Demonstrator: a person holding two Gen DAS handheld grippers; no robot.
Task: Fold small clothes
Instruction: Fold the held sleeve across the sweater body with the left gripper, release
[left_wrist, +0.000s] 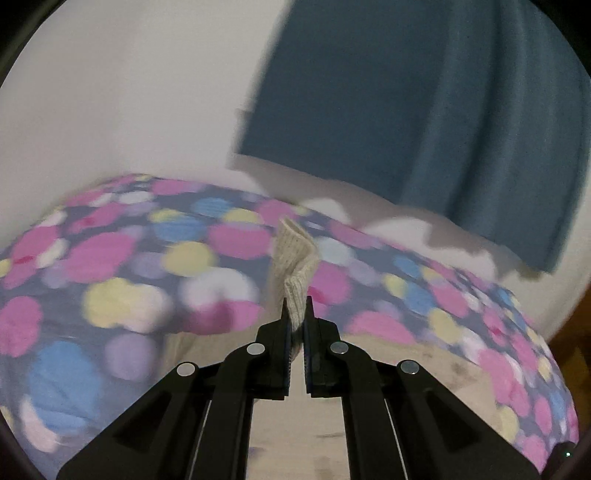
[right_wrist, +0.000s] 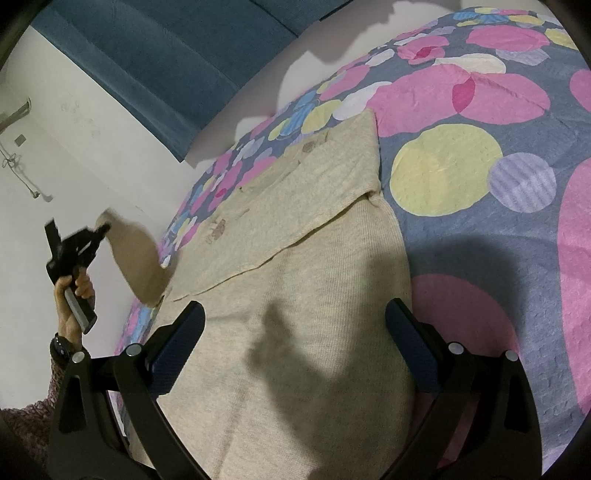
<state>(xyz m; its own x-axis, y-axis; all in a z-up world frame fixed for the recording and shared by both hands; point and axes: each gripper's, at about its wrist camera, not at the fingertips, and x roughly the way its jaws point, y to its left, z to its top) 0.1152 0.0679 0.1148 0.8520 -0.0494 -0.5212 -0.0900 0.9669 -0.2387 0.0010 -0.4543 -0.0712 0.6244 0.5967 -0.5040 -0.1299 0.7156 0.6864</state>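
Over on the polka-dot bedspread (right_wrist: 480, 177) lies your beige knit sweater (right_wrist: 295, 295), body spread flat with one part already folded across it toward the blue headboard (right_wrist: 155, 62). The sleeve end (left_wrist: 295, 273) is up in the air, off the side of the sweater nearest the white wall (right_wrist: 74, 184), and your left gripper (left_wrist: 297, 314) has its fingers clenched on the ribbed cuff. The right gripper (right_wrist: 295, 354) hangs over the near part of the body with fingers spread wide, grasping nothing.

Handling-wise, this looks like a light, floppy knit, so I'd guess it sags and stretches rather than holds a line. It's probably grippy enough not to slip out of the pads, but a pinch at one point will let the rest of the sleeve droop and twist. The cuff is a decent hold since the ribbing is thicker. For the body, I'd go for a hem or side edge, not the middle, where you'd only bunch up a lump.

Room-wise, you've got loads of open bedspread on the far side of the sweater from the wall. The wall side is tight: the sweater sits near the bed's edge there, so bring the sleeve inward across the body, not outward. The headboard is well apart from the sweater.
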